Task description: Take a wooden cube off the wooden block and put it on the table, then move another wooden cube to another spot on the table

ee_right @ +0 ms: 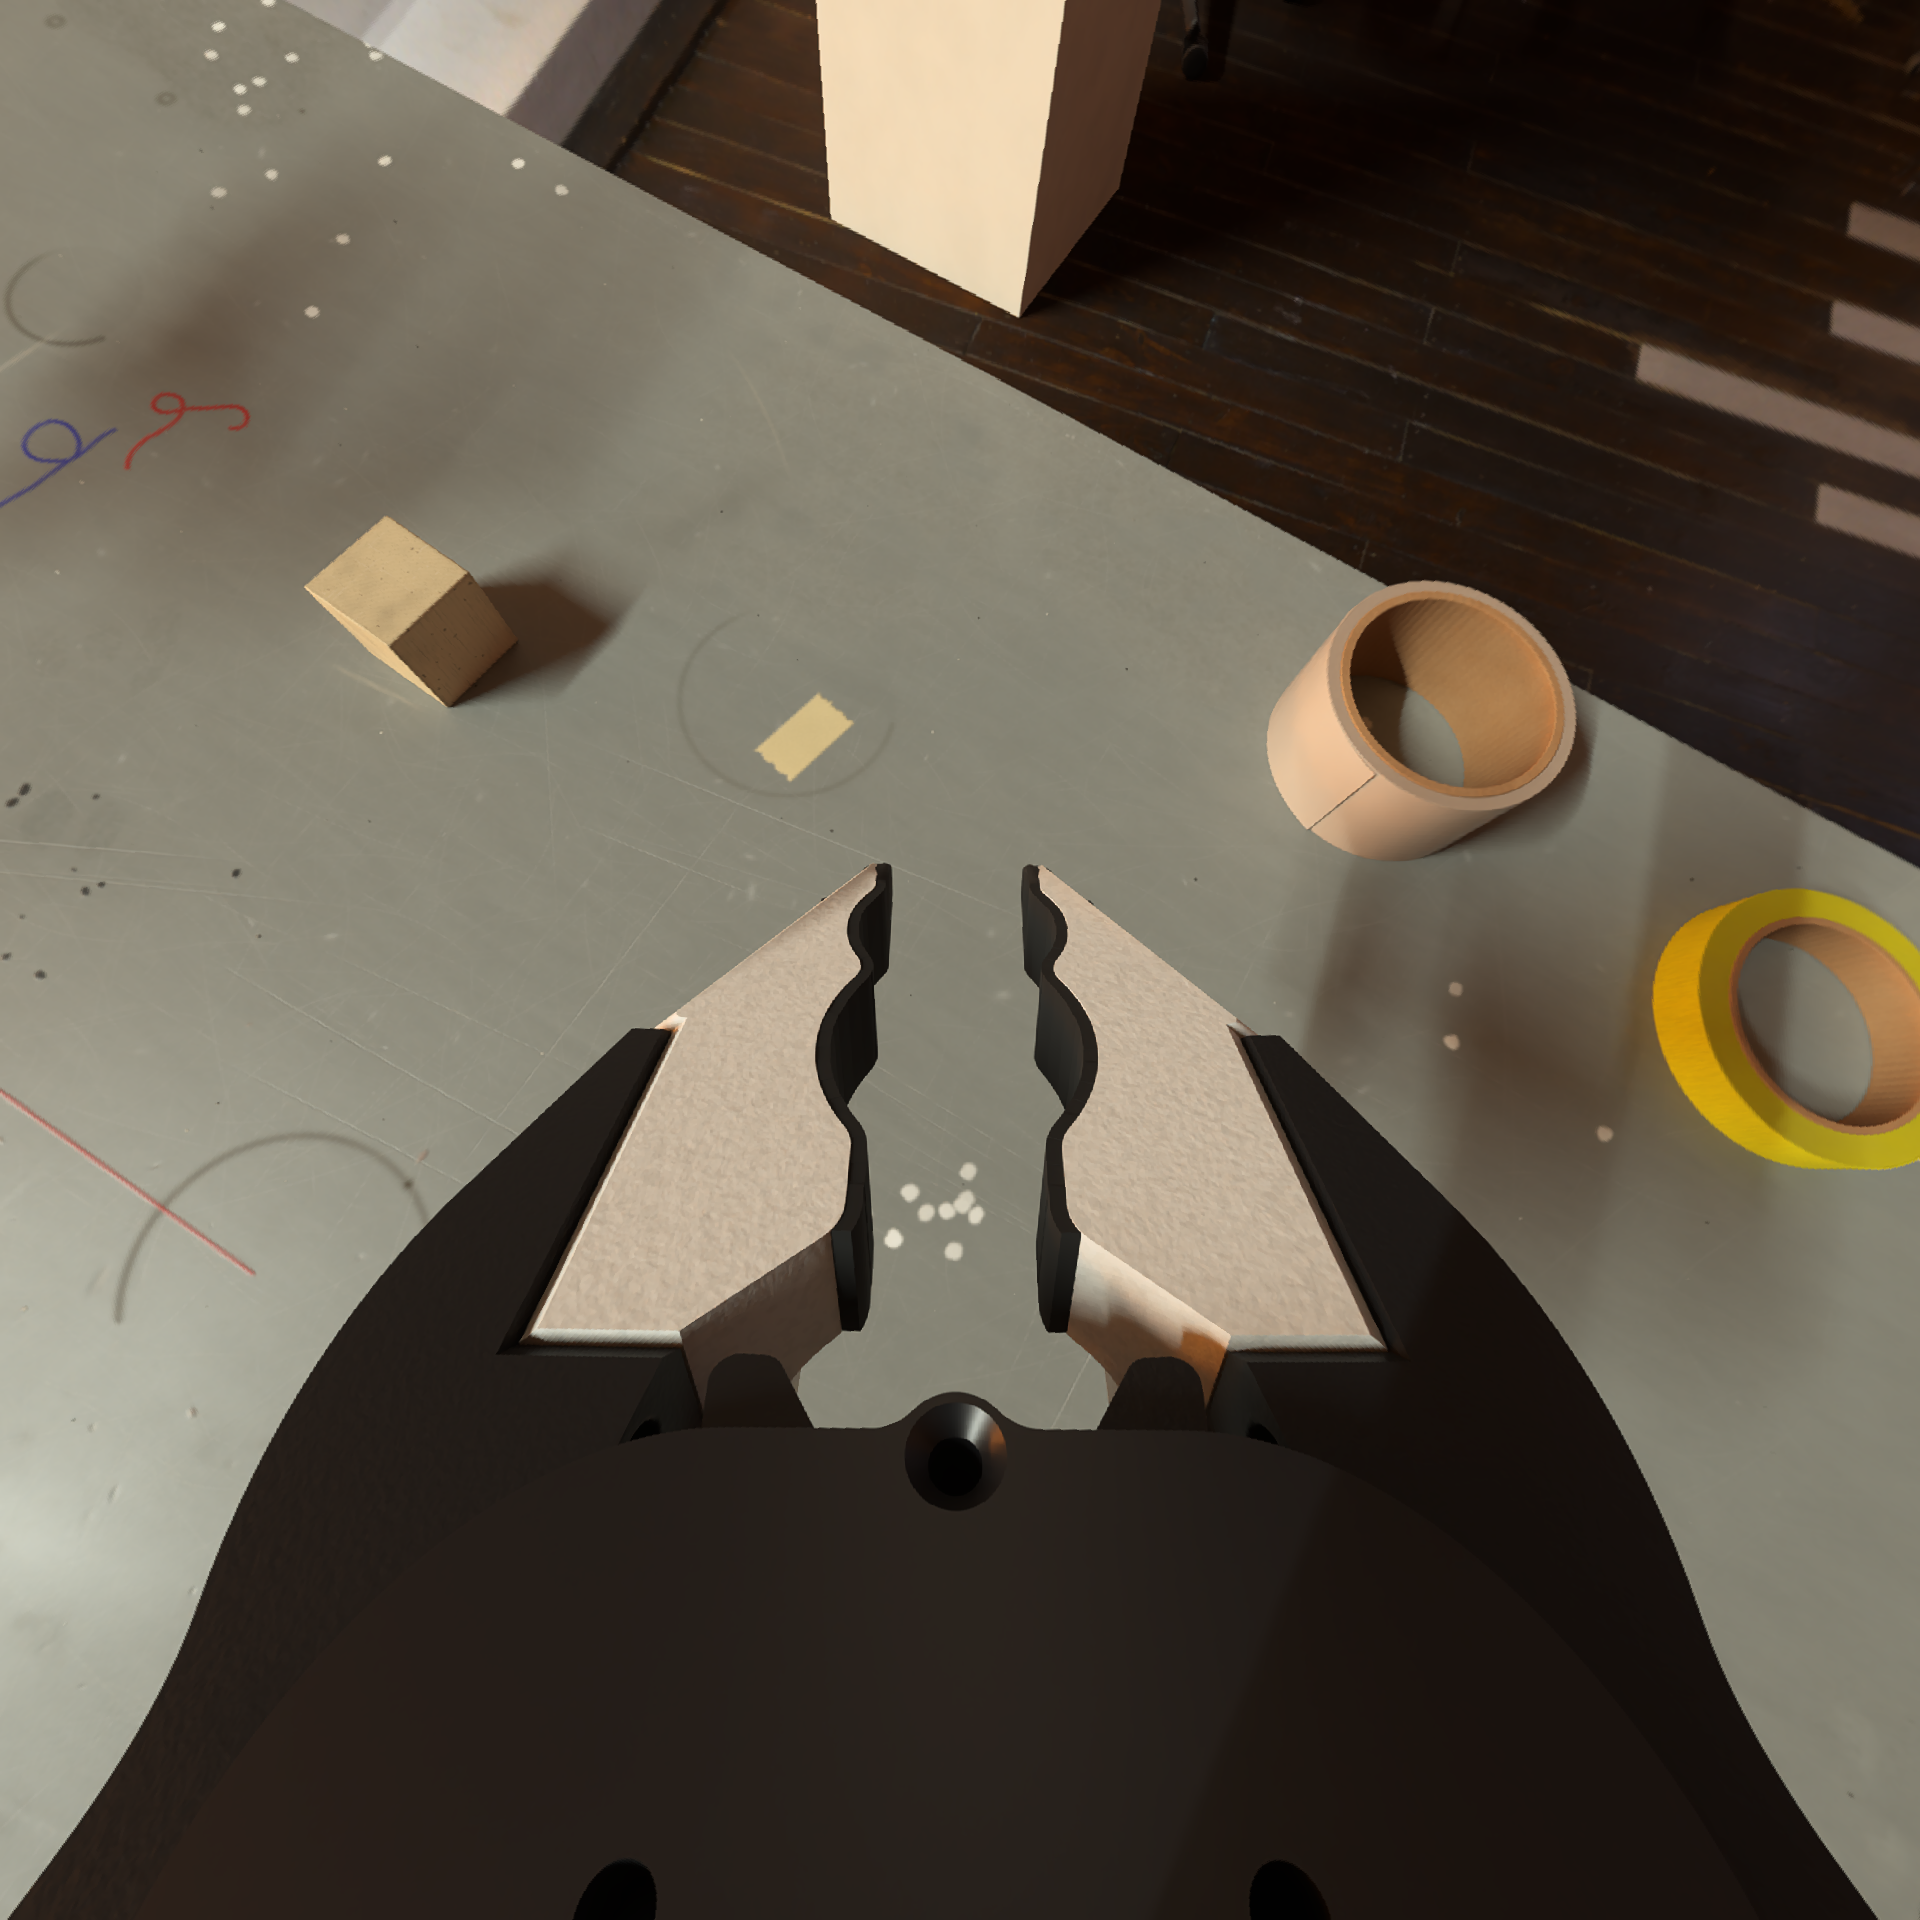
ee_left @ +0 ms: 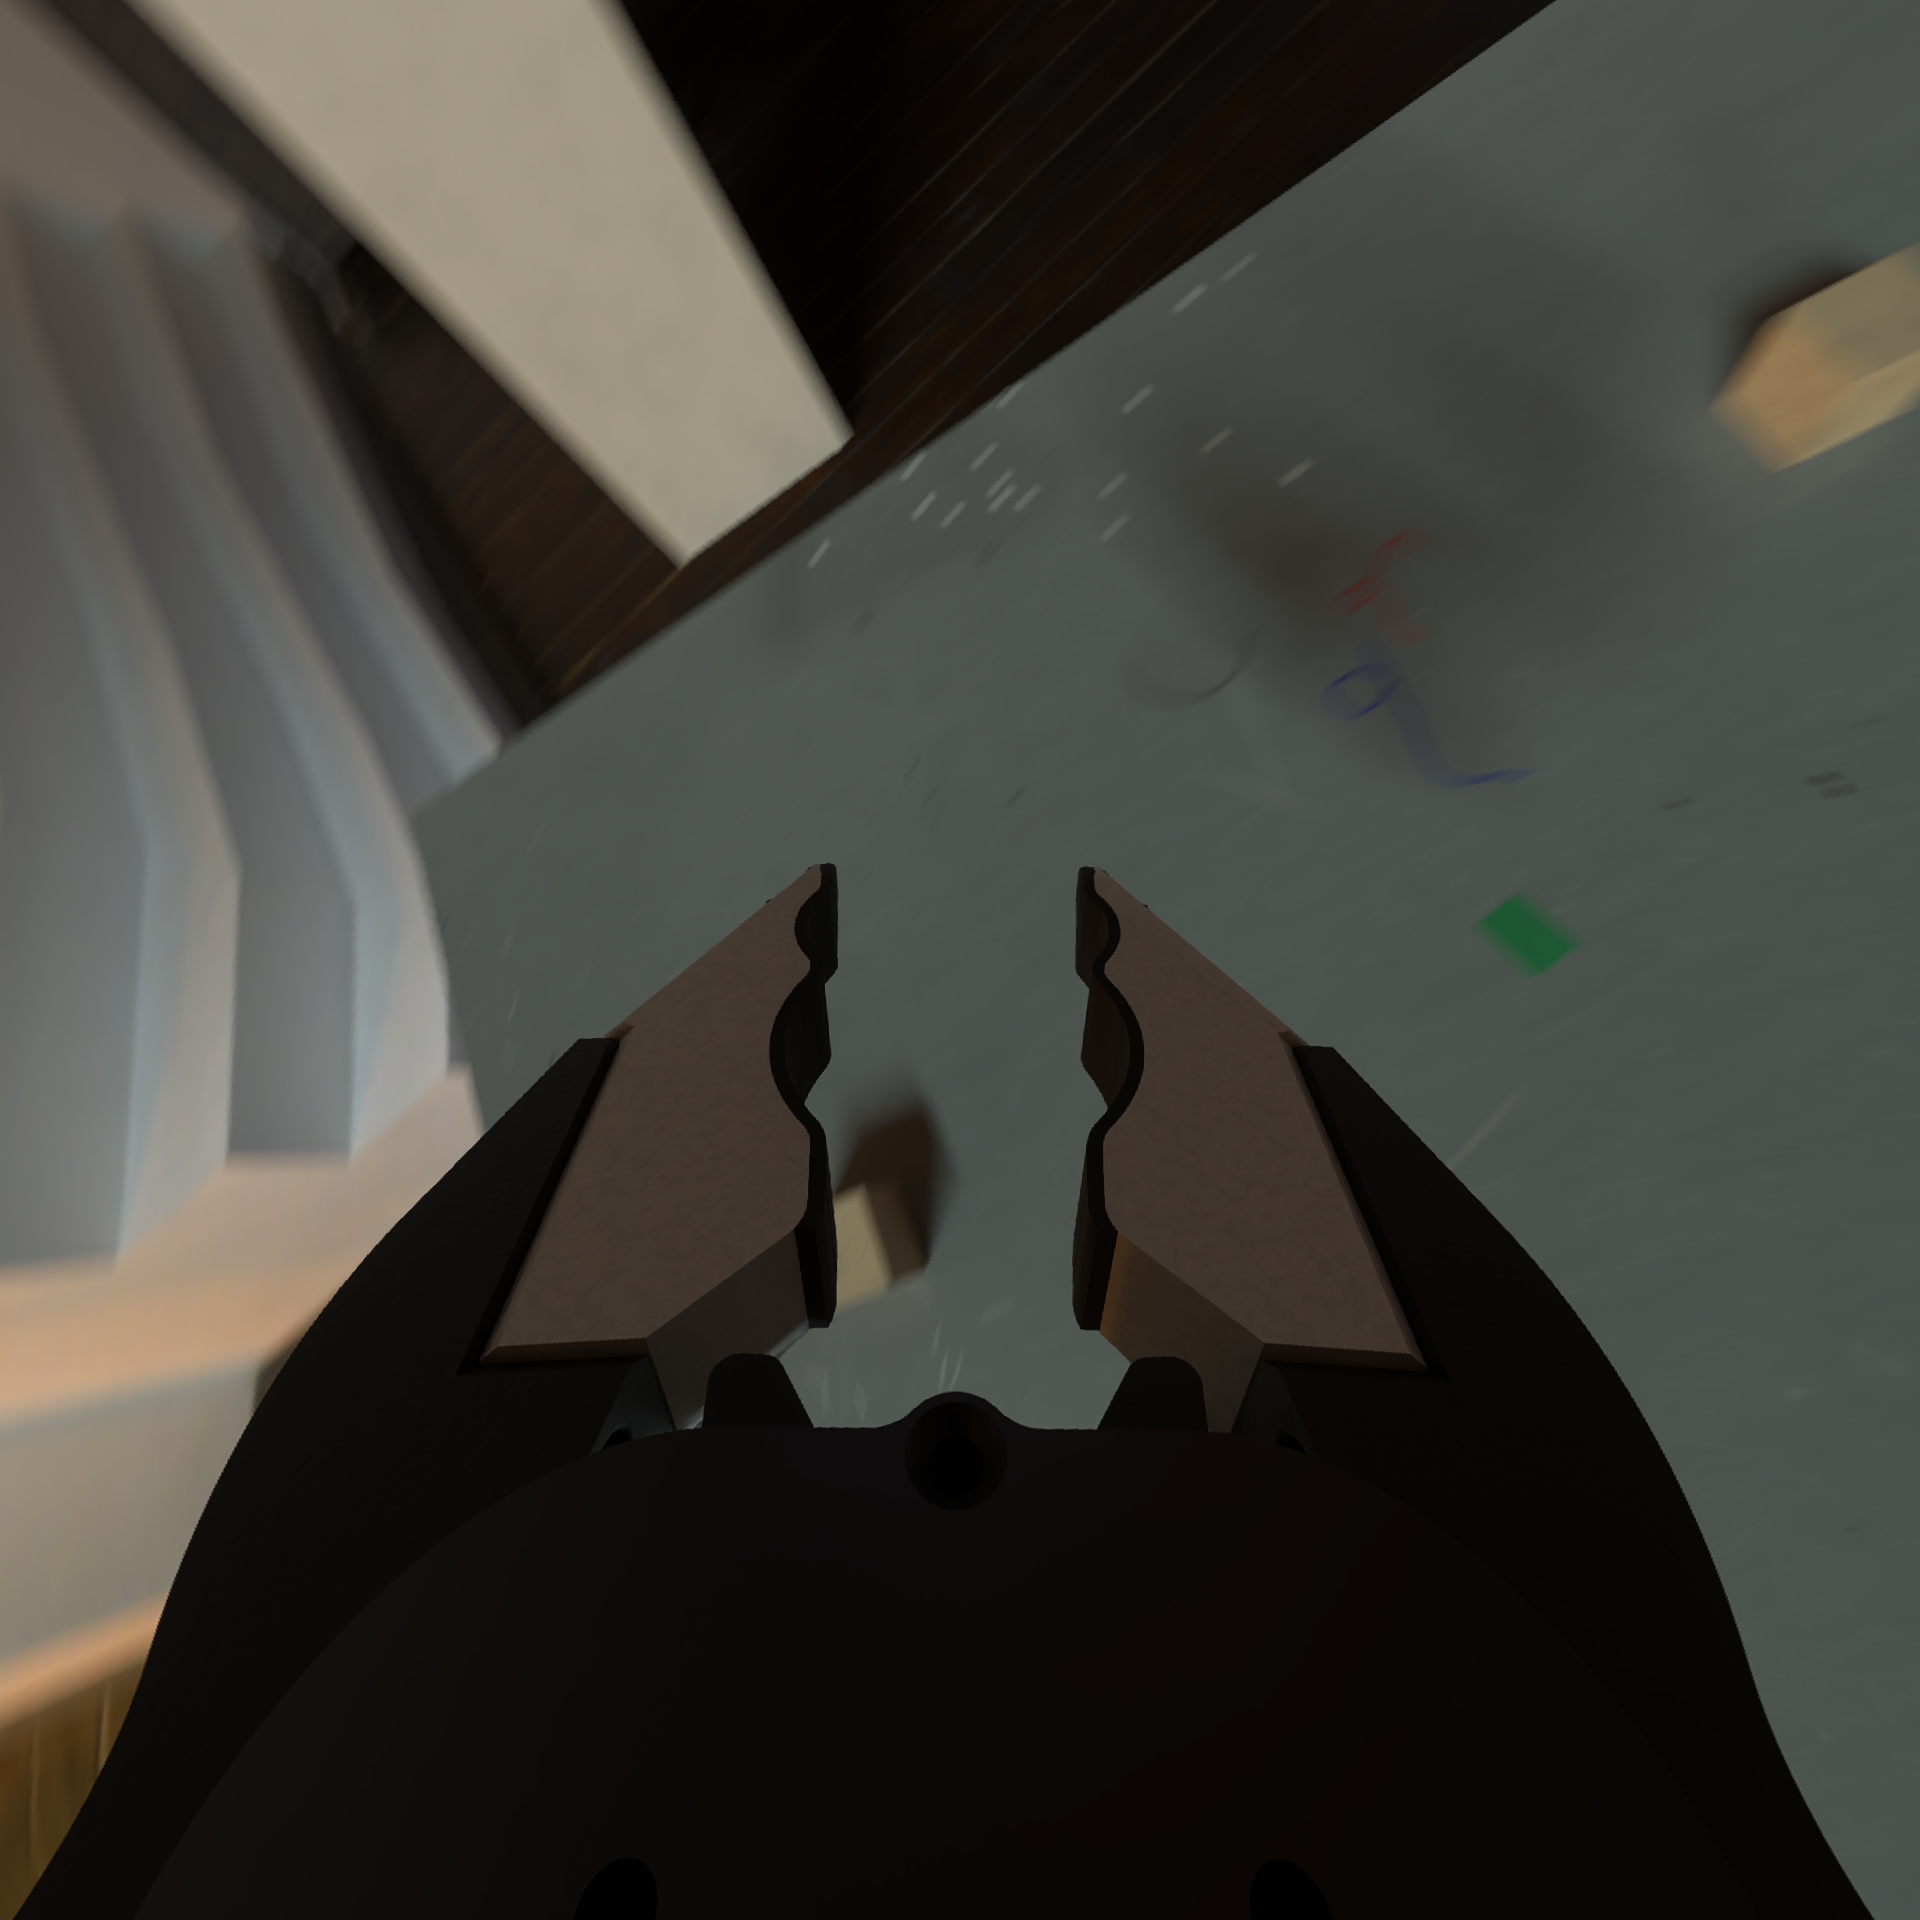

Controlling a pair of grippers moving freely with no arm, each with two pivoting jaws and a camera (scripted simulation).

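Left tool [ee_left: 956, 904], released and empty, hovered with the nearer wooden cube [ee_left: 873, 1226] just below-left of its fingertips.

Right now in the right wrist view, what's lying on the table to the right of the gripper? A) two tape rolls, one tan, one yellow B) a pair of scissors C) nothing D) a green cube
A: a tan tape roll and a yellow tape roll lie on the table to the right of the right gripper.

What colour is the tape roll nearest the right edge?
Yellow, with a brown cardboard core. The tape roll shows best in the right wrist view.
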